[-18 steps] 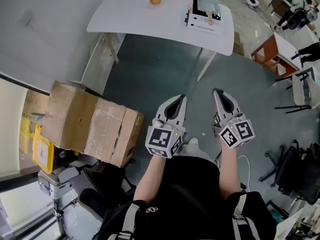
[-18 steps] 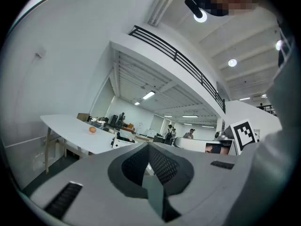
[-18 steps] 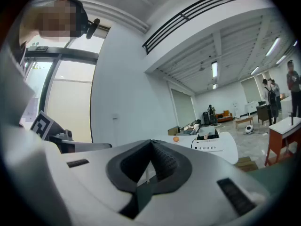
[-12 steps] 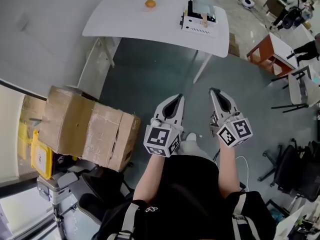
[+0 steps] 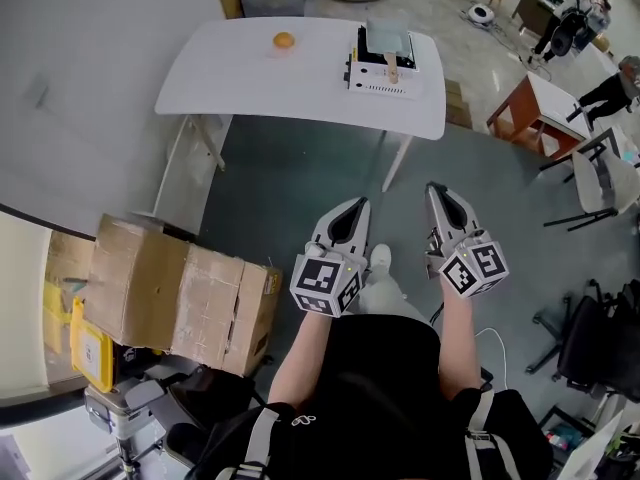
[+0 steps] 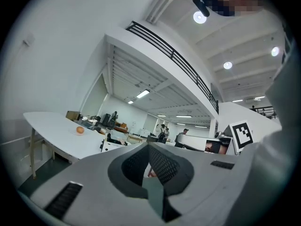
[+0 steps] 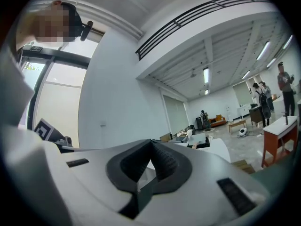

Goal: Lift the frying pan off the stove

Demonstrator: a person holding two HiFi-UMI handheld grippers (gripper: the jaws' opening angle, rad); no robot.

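Note:
Far ahead stands a white table (image 5: 250, 78) with a small white stove (image 5: 385, 78) on it. A grey frying pan (image 5: 385, 40) with a wooden handle (image 5: 391, 68) sits on the stove. An orange (image 5: 284, 41) lies on the table to the left. My left gripper (image 5: 355, 206) and right gripper (image 5: 436, 190) are held close to the person's body, well short of the table, both shut with nothing between the jaws. In the left gripper view the shut left gripper (image 6: 149, 147) points toward the table (image 6: 51, 135) and the orange (image 6: 80, 130). The right gripper (image 7: 151, 142) is shut too.
Cardboard boxes (image 5: 180, 283) stand on the floor at the left, with a yellow crate (image 5: 85, 343) behind them. A brown desk (image 5: 530, 108) and dark chairs (image 5: 590, 338) are at the right. Grey floor lies between me and the table.
The table with the stove and the orange has shifted down and left in the head view, and more of the room beyond shows. Both grippers keep the same pose, shut.

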